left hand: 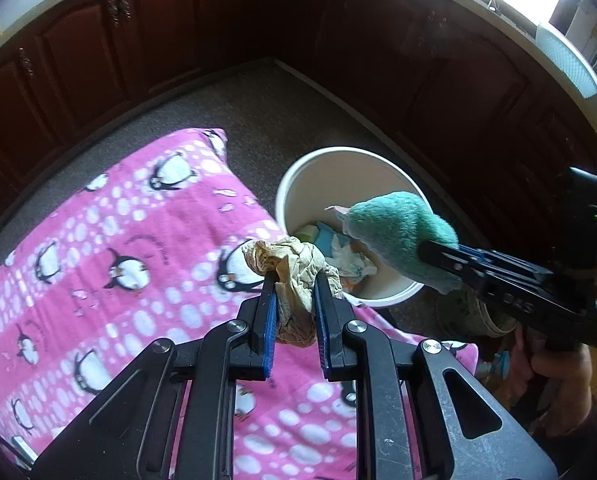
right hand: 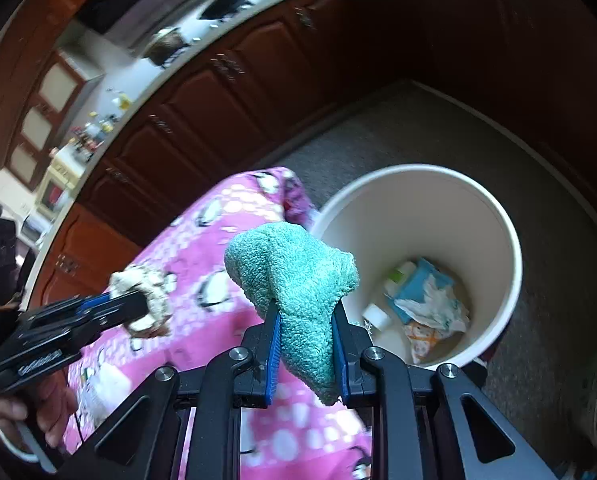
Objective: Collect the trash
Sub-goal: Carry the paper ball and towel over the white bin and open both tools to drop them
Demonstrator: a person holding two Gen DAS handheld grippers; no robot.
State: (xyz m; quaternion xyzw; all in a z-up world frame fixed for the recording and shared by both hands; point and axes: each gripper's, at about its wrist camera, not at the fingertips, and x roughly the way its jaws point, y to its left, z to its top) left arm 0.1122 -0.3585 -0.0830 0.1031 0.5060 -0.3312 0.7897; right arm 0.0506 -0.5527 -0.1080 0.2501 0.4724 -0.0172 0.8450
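My left gripper is shut on a crumpled beige paper wad, held over the pink penguin blanket just left of the white bin. My right gripper is shut on a teal fuzzy cloth, held above the blanket near the bin's left rim. In the left wrist view the teal cloth hangs over the bin's right side. In the right wrist view the left gripper holds the paper wad at the left. Wrappers and tissues lie in the bin.
The bin stands on grey carpet in a corner of dark wood cabinets. The pink blanket covers a raised surface beside the bin. A second round container sits on the floor right of the bin.
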